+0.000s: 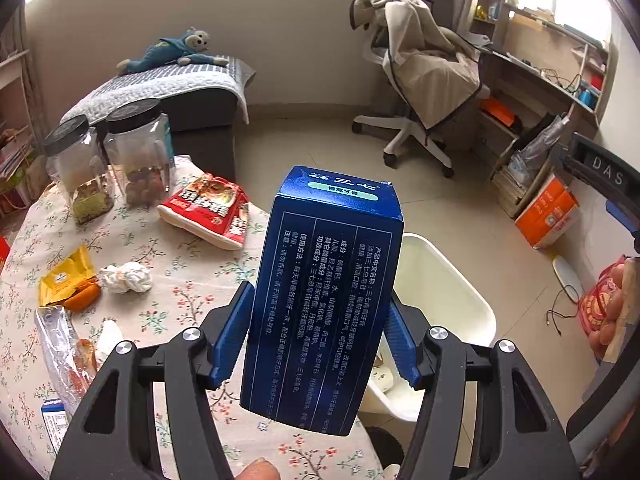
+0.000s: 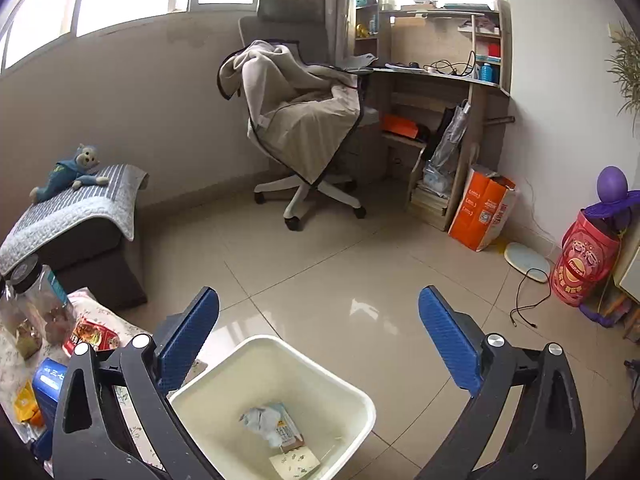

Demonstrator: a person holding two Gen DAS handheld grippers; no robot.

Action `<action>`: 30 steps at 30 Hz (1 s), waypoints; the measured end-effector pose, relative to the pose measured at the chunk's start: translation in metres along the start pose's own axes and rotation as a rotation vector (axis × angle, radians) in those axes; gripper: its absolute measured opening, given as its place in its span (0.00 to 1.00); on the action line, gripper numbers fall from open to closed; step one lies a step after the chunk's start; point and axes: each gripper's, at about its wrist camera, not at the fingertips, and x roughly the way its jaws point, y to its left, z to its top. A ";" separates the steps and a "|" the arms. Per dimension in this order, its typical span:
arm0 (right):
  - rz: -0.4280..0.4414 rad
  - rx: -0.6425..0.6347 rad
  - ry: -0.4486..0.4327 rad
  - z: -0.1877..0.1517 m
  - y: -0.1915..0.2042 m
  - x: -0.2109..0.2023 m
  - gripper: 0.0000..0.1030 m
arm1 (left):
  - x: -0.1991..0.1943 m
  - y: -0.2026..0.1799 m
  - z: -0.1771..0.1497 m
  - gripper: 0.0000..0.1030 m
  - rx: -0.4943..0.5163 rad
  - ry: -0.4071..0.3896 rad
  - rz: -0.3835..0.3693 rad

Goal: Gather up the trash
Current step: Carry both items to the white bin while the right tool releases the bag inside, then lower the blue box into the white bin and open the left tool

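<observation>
The left tool (image 1: 320, 336) pinches a blue box (image 1: 326, 300) upright between its pads, over the worktop (image 1: 192, 264) edge just beside the white bin (image 2: 272, 396). The right tool (image 2: 320, 340) hangs above the bin, jaws spread wide and empty. Crumpled paper and packets (image 2: 276, 424) lie in the bin.

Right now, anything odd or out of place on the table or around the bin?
Table has loose trash: crumpled tissue, yellow wrapper, red snack bag lying flat. White bin upright, nothing spilled around it.
</observation>
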 end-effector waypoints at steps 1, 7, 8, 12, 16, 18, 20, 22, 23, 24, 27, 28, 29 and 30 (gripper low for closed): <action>-0.006 0.013 -0.002 0.001 -0.006 0.001 0.93 | 0.003 -0.007 0.002 0.60 0.006 0.006 -0.010; -0.043 0.105 -0.001 0.007 -0.040 0.007 0.93 | 0.021 -0.044 0.012 0.60 0.021 0.038 -0.062; -0.044 0.120 0.005 0.007 -0.044 0.008 0.93 | 0.024 -0.049 0.013 0.60 0.025 0.045 -0.073; -0.057 0.153 0.029 0.006 -0.056 0.014 0.93 | 0.033 -0.067 0.017 0.71 0.044 0.095 -0.125; -0.054 0.159 0.043 0.006 -0.054 0.017 0.93 | 0.031 -0.072 0.016 0.78 0.089 0.083 -0.106; -0.041 0.152 0.054 0.006 -0.048 0.017 0.93 | 0.029 -0.066 0.016 0.79 0.097 0.076 -0.084; -0.025 0.129 0.063 0.004 -0.038 0.017 0.93 | 0.028 -0.054 0.017 0.80 0.101 0.072 -0.050; -0.002 0.091 0.070 0.003 -0.024 0.015 0.93 | 0.026 -0.040 0.018 0.80 0.108 0.070 -0.003; 0.012 0.069 0.076 0.002 -0.015 0.015 0.93 | 0.025 -0.030 0.019 0.80 0.109 0.069 0.019; 0.025 0.048 0.080 0.001 -0.007 0.013 0.93 | 0.023 -0.020 0.020 0.81 0.108 0.068 0.038; 0.052 -0.017 0.081 -0.002 0.020 0.010 0.93 | 0.022 0.013 0.024 0.81 0.104 0.081 0.095; 0.061 -0.040 0.084 -0.004 0.028 0.009 0.93 | 0.022 0.025 0.025 0.81 0.103 0.090 0.112; 0.070 -0.061 0.089 -0.005 0.037 0.009 0.93 | 0.023 0.035 0.026 0.81 0.105 0.100 0.131; 0.082 -0.082 0.098 -0.006 0.046 0.009 0.93 | 0.024 0.047 0.027 0.81 0.111 0.114 0.152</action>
